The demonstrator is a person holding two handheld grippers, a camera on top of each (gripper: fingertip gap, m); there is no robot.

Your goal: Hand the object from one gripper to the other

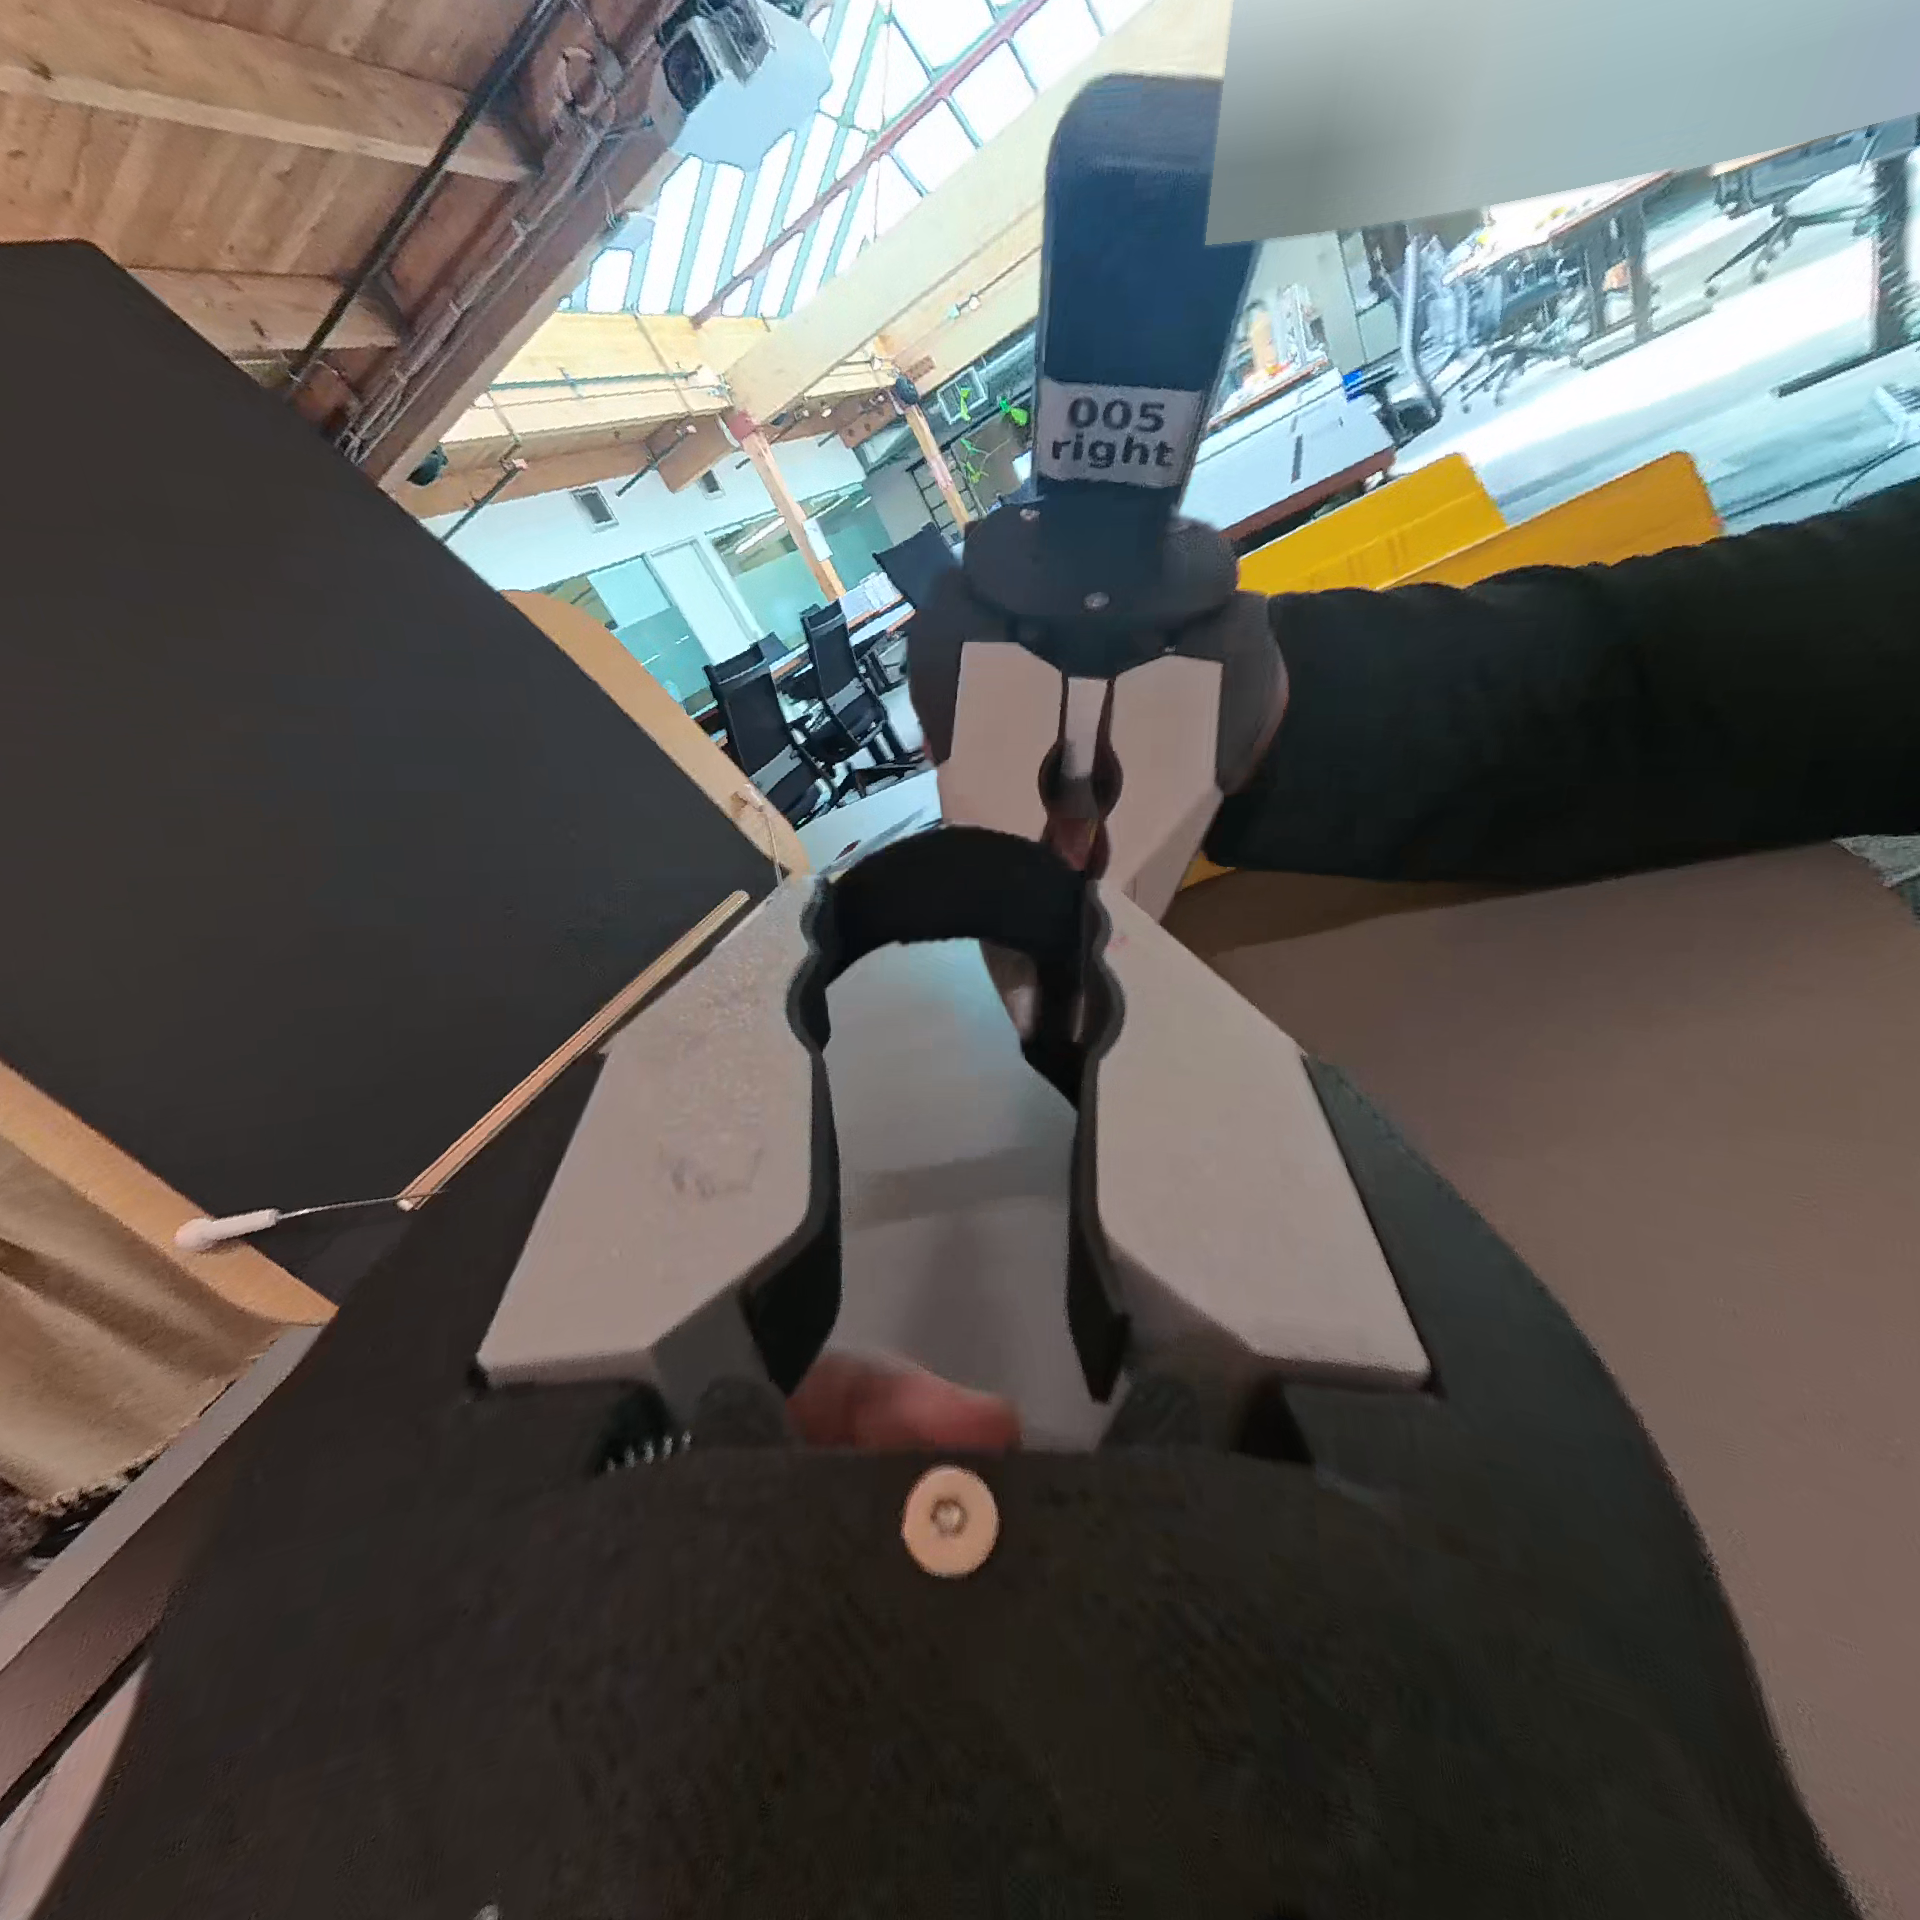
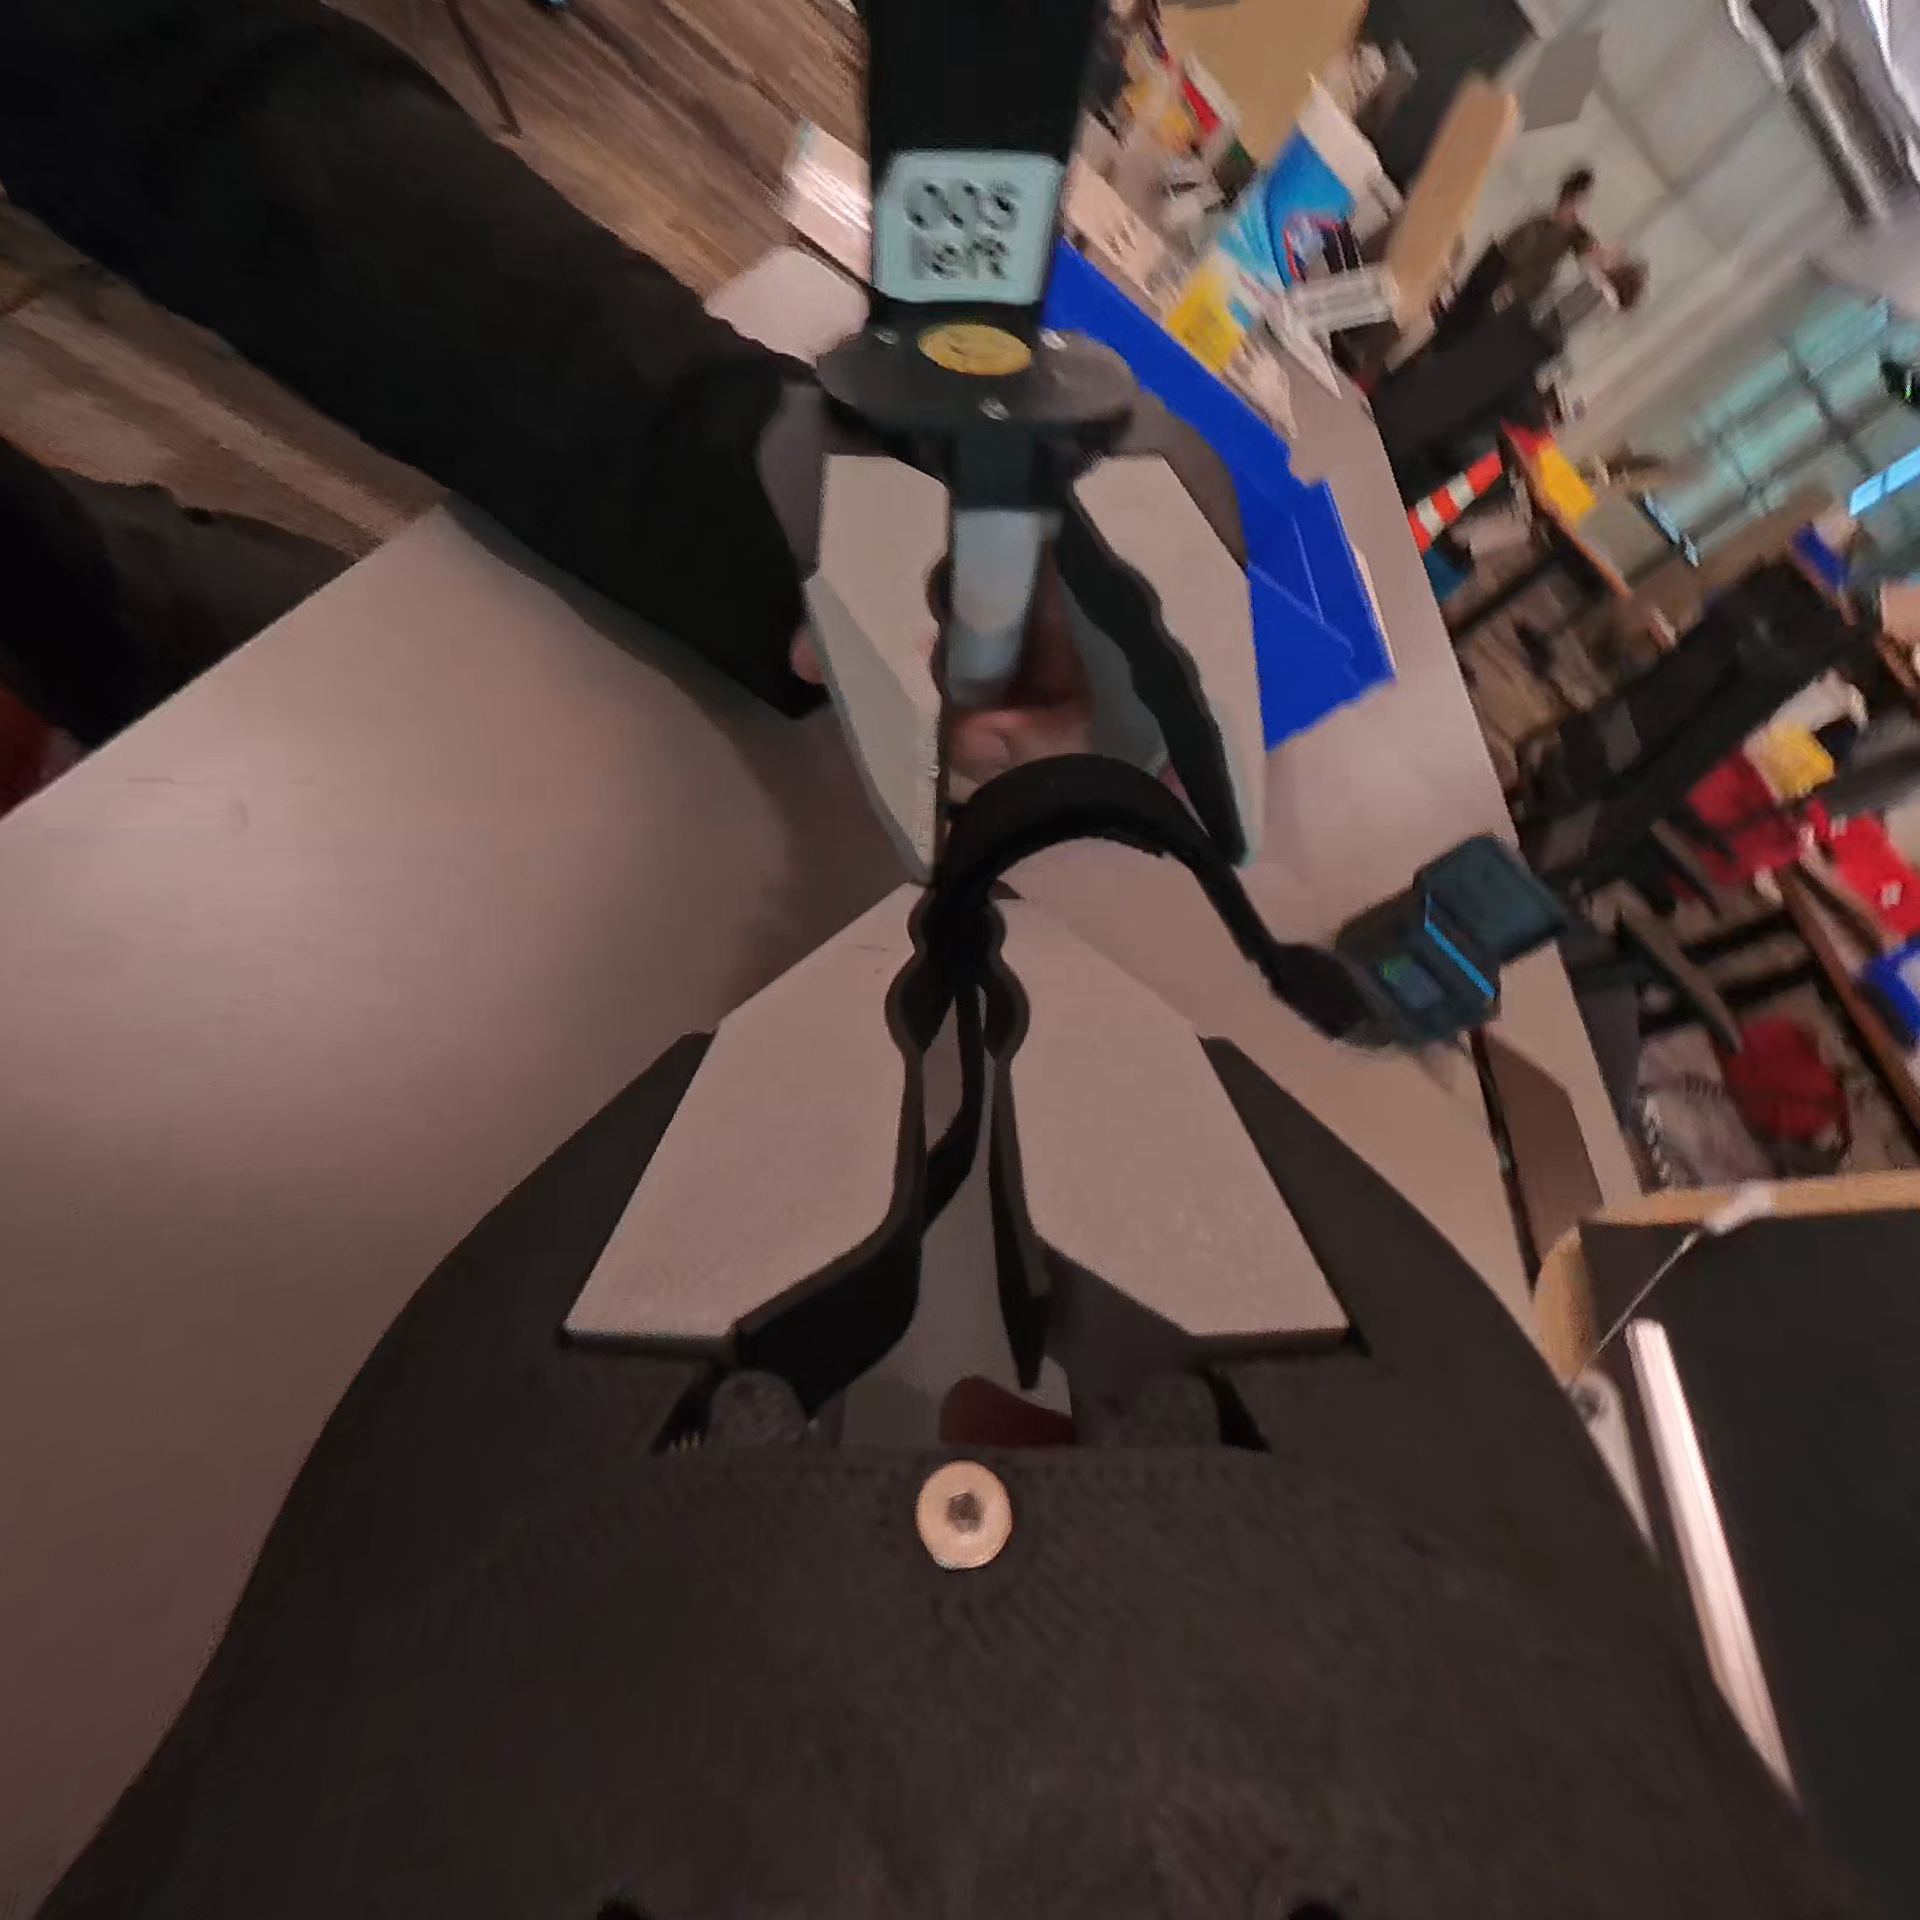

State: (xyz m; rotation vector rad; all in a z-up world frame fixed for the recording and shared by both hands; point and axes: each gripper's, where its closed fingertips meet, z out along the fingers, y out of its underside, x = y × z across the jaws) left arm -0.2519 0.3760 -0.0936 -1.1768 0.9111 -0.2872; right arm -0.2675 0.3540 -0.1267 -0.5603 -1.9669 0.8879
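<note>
Black strap pinched in right tool.

hand-held gripper: grey fingers | black pads | silver screw | black sleeve

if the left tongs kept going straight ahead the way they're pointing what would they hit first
Most likely the black strap looped across their open tips, then the right tongs facing them just beyond; depth between the two is hard to judge.

Right wrist view motion-blurred; strap end device indistinct, kind unclear.
</note>
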